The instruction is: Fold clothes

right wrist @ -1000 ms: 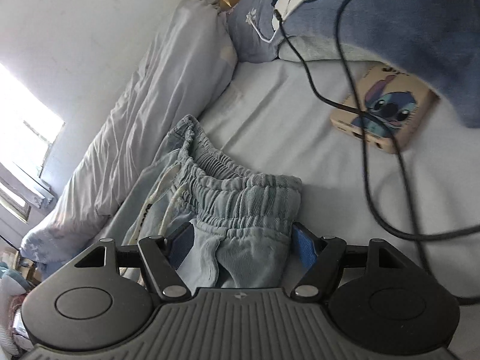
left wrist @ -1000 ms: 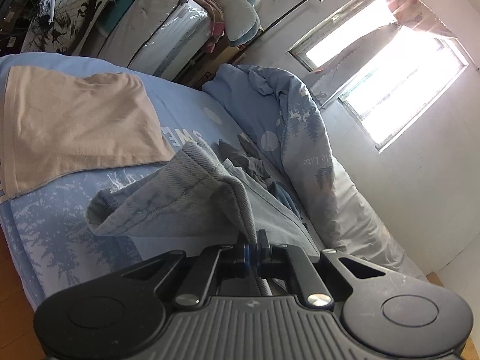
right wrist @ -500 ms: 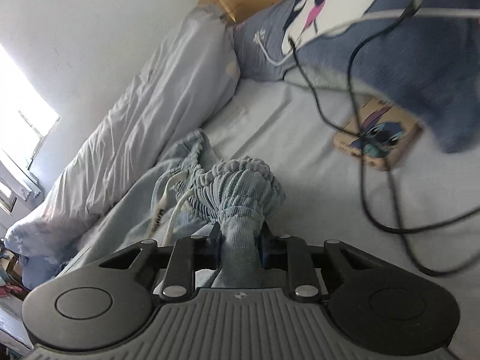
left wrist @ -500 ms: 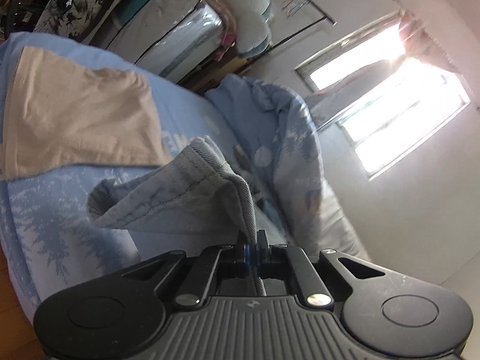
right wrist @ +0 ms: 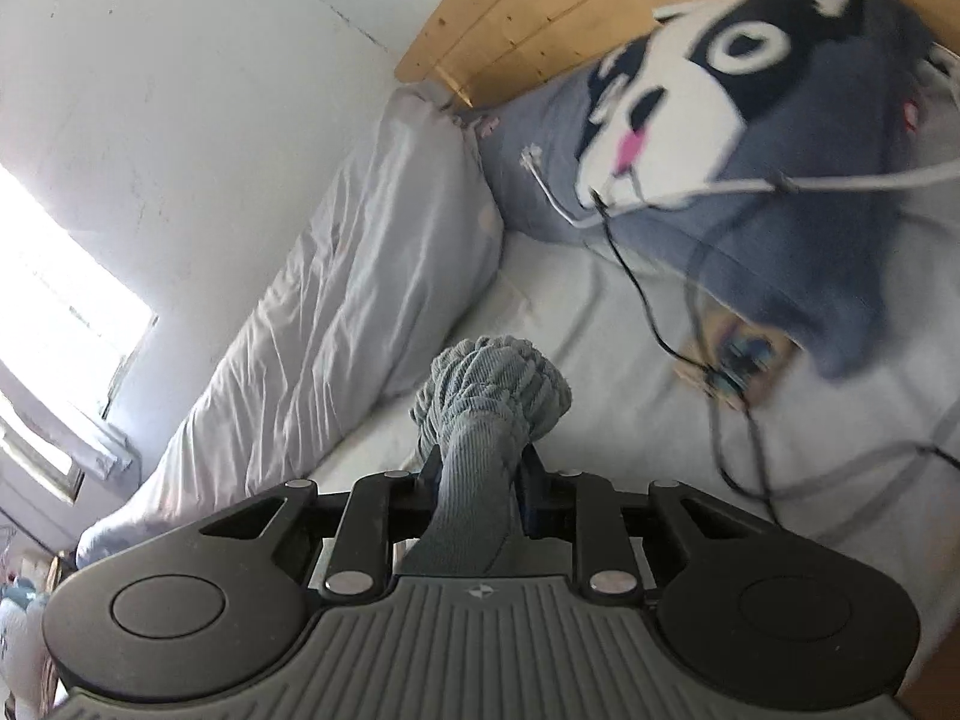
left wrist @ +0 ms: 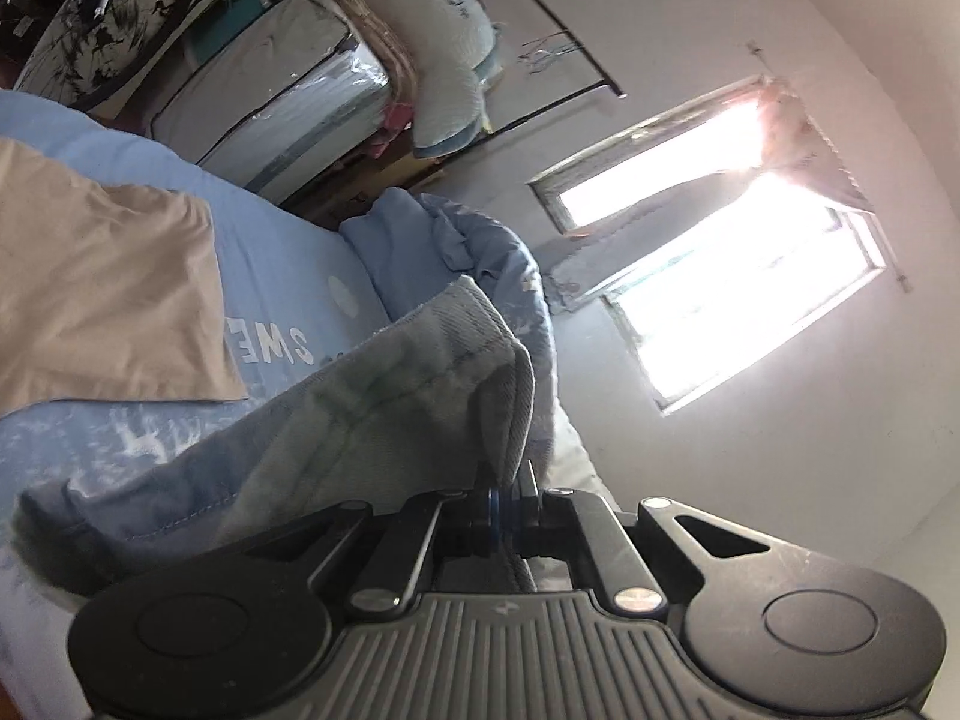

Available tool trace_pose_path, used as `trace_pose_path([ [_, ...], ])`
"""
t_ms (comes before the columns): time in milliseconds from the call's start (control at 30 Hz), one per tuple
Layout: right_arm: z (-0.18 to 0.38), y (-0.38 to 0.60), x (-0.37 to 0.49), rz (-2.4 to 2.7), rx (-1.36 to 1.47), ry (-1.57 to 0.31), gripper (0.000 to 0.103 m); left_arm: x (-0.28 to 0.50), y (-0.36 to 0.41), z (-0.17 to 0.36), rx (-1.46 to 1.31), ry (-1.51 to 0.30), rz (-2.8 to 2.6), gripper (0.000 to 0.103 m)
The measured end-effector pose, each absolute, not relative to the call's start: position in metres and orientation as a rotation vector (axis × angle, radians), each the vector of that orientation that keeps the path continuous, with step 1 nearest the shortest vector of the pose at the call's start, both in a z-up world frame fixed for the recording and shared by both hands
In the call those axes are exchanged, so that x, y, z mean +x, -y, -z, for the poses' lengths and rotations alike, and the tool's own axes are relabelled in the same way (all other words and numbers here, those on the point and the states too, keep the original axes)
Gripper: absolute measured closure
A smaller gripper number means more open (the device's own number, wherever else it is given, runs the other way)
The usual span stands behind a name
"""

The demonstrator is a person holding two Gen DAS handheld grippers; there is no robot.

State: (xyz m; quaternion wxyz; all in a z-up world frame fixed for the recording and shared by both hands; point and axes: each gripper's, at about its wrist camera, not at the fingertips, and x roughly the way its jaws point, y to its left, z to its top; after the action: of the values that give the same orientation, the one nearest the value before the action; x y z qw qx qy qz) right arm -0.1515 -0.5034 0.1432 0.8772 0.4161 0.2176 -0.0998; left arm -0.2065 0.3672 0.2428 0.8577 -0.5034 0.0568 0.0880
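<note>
A pair of pale blue denim shorts is held by both grippers above the bed. In the left wrist view my left gripper (left wrist: 503, 501) is shut on the shorts' hem (left wrist: 384, 396), and the leg fabric drapes down to the left. In the right wrist view my right gripper (right wrist: 477, 480) is shut on the bunched elastic waistband (right wrist: 489, 381), which bulges out past the fingers. The rest of the shorts hangs below both cameras, out of sight.
A beige folded garment (left wrist: 102, 288) lies on the blue patterned bed sheet (left wrist: 288, 252). A crumpled blue quilt (left wrist: 480, 252) lies along the wall. Near the wooden headboard (right wrist: 570, 18) are a cartoon-face pillow (right wrist: 750, 138), black cables (right wrist: 648, 312) and a boxed item (right wrist: 738, 366).
The right gripper went from open around the waistband to shut on it, then lifted it off the sheet. The left gripper rose and tilted up, still gripping the hem.
</note>
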Motion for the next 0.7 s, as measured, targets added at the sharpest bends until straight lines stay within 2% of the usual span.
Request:
trace_pose_path([
  [200,-0.163,0.498,-0.061,0.224,0.823,-0.468,0.079,-0.110,-0.384,-0.243,-1.057,-0.143,-0.250,0.103],
  [367,-0.164,0.490,0.026,0.244,0.772,-0.486,0.075,-0.019,-0.392,-0.222,-1.044,-0.226,-0.311,0.103],
  [700,-0.112,0.458,0.182,0.254,0.582,-0.593,0.074,0.127,-0.407,-0.145,-0.947,-0.390,-0.473,0.102],
])
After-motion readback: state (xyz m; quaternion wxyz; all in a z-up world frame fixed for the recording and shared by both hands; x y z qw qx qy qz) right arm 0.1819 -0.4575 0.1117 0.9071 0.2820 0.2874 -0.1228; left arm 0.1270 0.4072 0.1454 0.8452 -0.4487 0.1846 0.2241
